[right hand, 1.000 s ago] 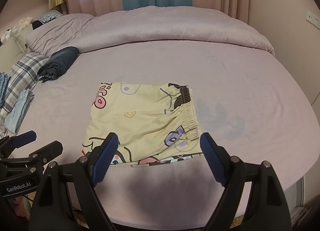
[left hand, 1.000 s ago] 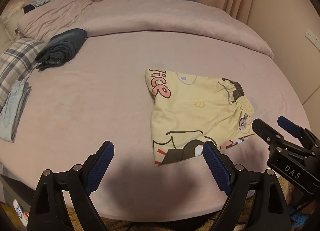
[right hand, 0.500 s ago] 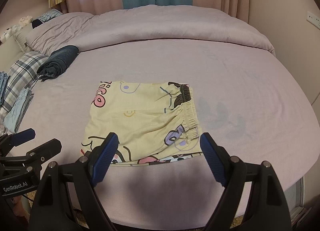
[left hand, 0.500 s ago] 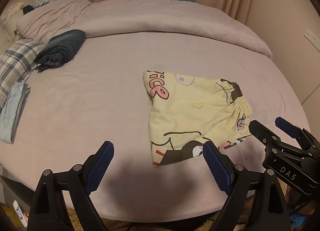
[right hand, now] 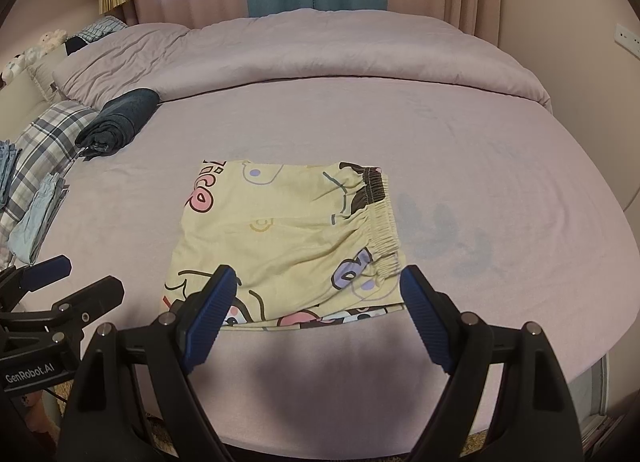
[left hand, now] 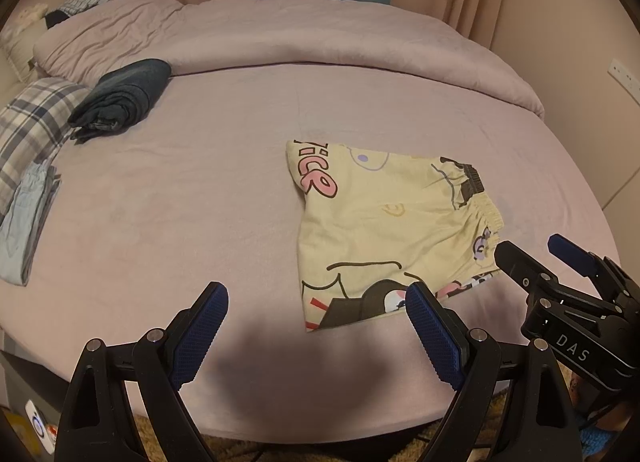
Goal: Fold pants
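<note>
Fingers of left gripper (left hand: pixel 316 318) and right gripper (right hand: pixel 316 302) gape wide, empty, above folded pants (right hand: pixel 288 238).

We see pale yellow pants (right hand: pixel 288 238) with cartoon prints, a mauve bed (right hand: pixel 460 150), a navy bundle (right hand: pixel 120 122), and plaid cloth (right hand: pixel 52 130).

The bed sheet (right hand: pixel 460 150) lies bare right of the folded pants (right hand: pixel 288 234). Left, a dark bundle (left hand: pixel 124 98) and what seems stacked clothes (left hand: pixel 28 166) crowd the edge.
</note>
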Motion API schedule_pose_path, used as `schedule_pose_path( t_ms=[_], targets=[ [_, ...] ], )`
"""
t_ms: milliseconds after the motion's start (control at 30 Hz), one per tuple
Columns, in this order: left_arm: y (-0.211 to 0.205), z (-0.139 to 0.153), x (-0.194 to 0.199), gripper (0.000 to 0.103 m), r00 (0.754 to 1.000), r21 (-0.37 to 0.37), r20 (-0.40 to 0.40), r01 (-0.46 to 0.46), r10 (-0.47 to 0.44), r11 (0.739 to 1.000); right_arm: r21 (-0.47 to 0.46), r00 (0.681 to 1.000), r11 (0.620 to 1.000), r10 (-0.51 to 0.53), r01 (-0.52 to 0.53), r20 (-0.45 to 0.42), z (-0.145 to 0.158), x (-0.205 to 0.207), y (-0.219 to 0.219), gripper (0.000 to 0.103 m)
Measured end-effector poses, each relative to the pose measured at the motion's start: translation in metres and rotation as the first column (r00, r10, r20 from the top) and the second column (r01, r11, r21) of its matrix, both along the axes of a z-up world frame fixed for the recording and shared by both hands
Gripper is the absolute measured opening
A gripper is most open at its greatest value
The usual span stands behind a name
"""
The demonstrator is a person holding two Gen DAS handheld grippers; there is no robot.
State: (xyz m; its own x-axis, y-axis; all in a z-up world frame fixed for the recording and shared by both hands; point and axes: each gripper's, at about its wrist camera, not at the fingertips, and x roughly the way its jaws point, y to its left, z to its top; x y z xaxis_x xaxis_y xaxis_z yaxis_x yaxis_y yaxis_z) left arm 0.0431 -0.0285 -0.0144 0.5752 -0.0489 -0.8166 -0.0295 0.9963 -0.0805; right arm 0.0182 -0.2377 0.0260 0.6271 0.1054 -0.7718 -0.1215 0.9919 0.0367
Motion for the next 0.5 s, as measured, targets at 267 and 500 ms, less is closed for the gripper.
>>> schedule_pose_path(
  t_ms=[267, 500],
  targets=[
    [-0.0019, 0.0001, -0.0013, 0.090, 1.000, -0.001, 0.001, 0.000, 0.000, 1.000, 0.001, 1.000, 1.000, 0.005, -0.005, -0.001, -0.0003, 0.0004, -0.0014, 0.085],
    [-0.0014, 0.0003, -0.0011, 0.090, 1.000, -0.001, 0.003, 0.000, 0.000, 1.000, -0.001, 1.000, 1.000, 0.005, -0.005, -0.001, -0.0003, -0.0004, -0.0011, 0.085]
  ],
)
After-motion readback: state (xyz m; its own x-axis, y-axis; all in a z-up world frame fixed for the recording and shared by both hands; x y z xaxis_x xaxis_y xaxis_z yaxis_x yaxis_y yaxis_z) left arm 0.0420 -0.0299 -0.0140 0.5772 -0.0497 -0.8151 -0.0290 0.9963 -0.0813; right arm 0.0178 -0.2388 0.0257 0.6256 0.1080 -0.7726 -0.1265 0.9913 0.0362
